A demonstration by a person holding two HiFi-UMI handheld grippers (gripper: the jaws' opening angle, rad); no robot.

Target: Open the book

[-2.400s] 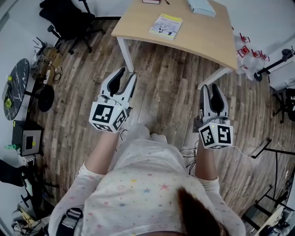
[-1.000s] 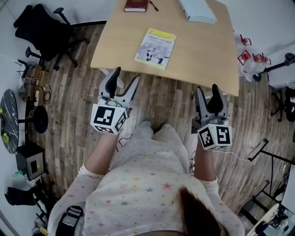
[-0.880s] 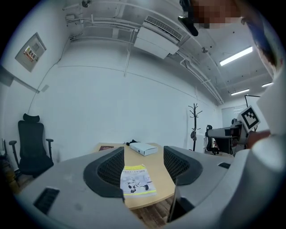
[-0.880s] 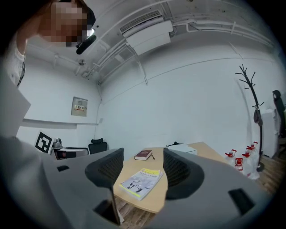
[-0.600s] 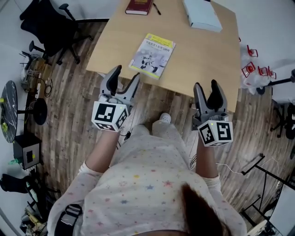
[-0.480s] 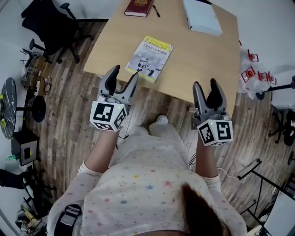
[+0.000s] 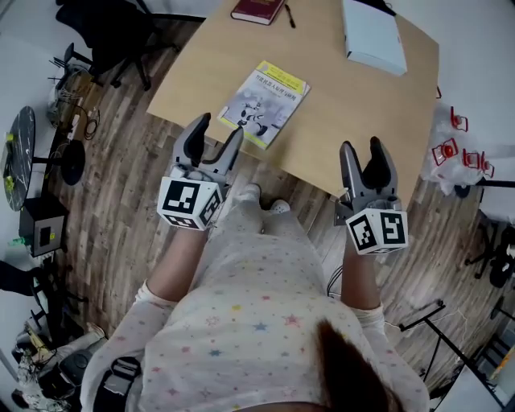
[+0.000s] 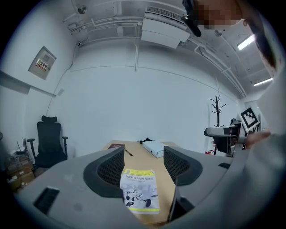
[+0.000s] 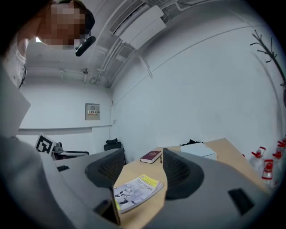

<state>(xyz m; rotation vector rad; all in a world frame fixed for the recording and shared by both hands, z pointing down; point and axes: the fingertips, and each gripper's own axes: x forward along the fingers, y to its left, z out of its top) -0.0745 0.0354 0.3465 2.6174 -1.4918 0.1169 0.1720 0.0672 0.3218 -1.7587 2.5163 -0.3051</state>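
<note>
Both of your grippers are just hanging in the air in front of you, and neither one has anything in it. Your left gripper (image 7: 219, 129) has its jaws spread wide. Looking along them in the left gripper view, there's only air in the gap, with the book (image 7: 264, 103) showing through it further off on the table (image 7: 338, 105). Same deal with your right gripper (image 7: 361, 146): jaws wide apart, nothing clamped, and its view looks across the table at the book from the side.

The book is shut and lying flat, cover up, close to the near edge of the table and a bit askew to that edge. It has a pale cover with a cartoon-ish drawing and a yellow band along the far end. It's a lot closer to your left gripper than to your right one. In the head view the left jaw tips sit just short of the book's near corner, about at the table edge, but from that far above I honestly can't tell how high they are over the table. Nothing is touching the book.

Other stuff on the table is all at the far end, well apart from the book: a dark red book (image 7: 257, 10) with a pen (image 7: 288, 14) just beside it, and a white box (image 7: 374, 36) over toward your right. Off the table there's a black office chair (image 7: 109, 20) on the wood floor (image 7: 113, 201) to your left, and some red-topped spray bottles (image 7: 447, 150) down on your right.
</note>
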